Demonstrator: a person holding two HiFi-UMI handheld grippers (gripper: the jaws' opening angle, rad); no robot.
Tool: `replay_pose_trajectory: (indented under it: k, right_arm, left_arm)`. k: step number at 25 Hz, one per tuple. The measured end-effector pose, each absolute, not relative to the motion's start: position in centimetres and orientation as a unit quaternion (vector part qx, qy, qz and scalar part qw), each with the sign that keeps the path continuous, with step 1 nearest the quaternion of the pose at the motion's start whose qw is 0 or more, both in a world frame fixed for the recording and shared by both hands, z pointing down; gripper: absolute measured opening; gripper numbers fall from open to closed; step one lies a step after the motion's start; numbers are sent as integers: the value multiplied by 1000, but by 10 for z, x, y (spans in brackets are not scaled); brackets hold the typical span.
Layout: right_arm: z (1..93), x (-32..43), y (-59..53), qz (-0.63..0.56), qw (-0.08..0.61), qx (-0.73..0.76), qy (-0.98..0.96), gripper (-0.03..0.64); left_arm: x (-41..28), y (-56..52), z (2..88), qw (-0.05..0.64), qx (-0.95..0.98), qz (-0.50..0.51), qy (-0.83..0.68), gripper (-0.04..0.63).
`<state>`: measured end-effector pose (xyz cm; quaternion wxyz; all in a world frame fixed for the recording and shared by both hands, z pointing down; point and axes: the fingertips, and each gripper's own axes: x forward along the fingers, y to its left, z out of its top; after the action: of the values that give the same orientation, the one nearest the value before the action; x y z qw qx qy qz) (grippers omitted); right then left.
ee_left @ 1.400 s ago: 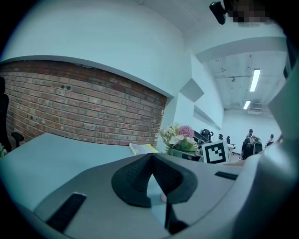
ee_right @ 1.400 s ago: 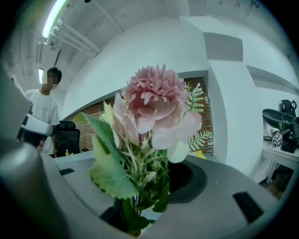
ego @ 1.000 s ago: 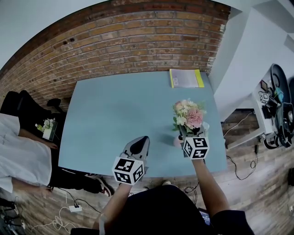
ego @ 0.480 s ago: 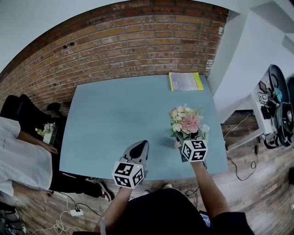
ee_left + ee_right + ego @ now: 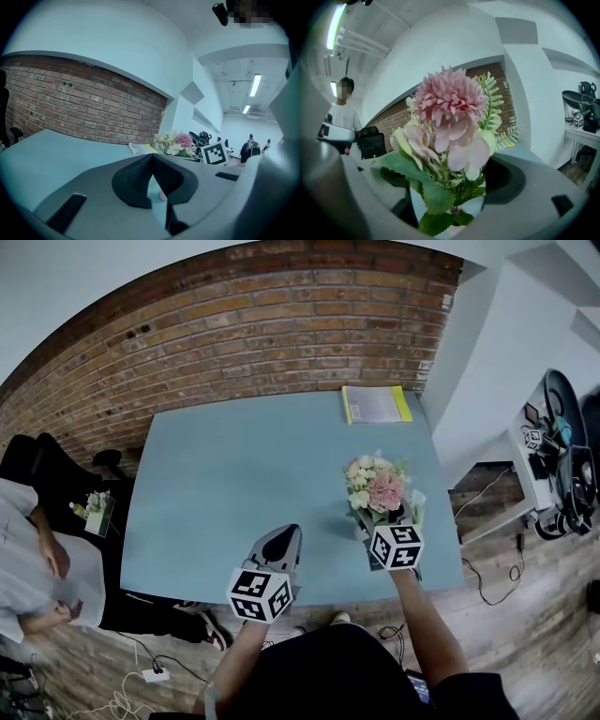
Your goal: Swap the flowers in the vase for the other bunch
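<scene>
A bunch of pink and cream flowers [image 5: 378, 486] with green leaves stands upright near the right front of the blue table [image 5: 225, 474]. Its vase [image 5: 360, 532] is mostly hidden behind my right gripper [image 5: 384, 517]. In the right gripper view the stems and leaves [image 5: 450, 192] stand between the jaws of my right gripper [image 5: 450, 187]. Those jaws have just been opening, stand wide apart and do not press on the flowers. My left gripper [image 5: 286, 532] rests at the table's front edge, left of the flowers. Its jaws meet at the tips and hold nothing [image 5: 151, 158]. A second small bunch [image 5: 96, 501] sits off the table at the far left.
A yellow-edged book [image 5: 376, 404] lies at the table's far right corner. A seated person [image 5: 37, 568] is at the left, beside the small bunch. A brick wall [image 5: 281, 324] runs behind the table. A stand with gear [image 5: 562, 456] is on the right.
The flowers and both grippers have hardly shifted. The person at the left has pulled an arm back from the small bunch.
</scene>
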<state>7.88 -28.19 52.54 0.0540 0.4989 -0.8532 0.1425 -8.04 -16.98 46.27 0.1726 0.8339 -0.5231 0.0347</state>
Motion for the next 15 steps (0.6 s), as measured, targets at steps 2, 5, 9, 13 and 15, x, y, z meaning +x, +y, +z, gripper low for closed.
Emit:
replay_pose_trajectory:
  k: [2, 5, 9, 13, 15]
  right_arm:
    - [524, 78, -278, 142, 54, 499, -853, 400]
    - [522, 75, -271, 140, 58, 498, -854, 400]
    - [519, 75, -261, 140, 61, 500, -853, 400]
    - [518, 74, -253, 141, 69, 504, -849, 400]
    - [518, 75, -249, 143, 73, 508, -846, 399]
  left_arm:
    - [-82, -167, 464, 174, 834, 34, -522, 6]
    - [-84, -162, 467, 177, 835, 34, -520, 6]
    - [-83, -156, 464, 175, 839, 32, -515, 6]
    - [-88, -149, 464, 177, 842, 28, -509, 6]
    - [-89, -145, 464, 178, 843, 28, -507, 6]
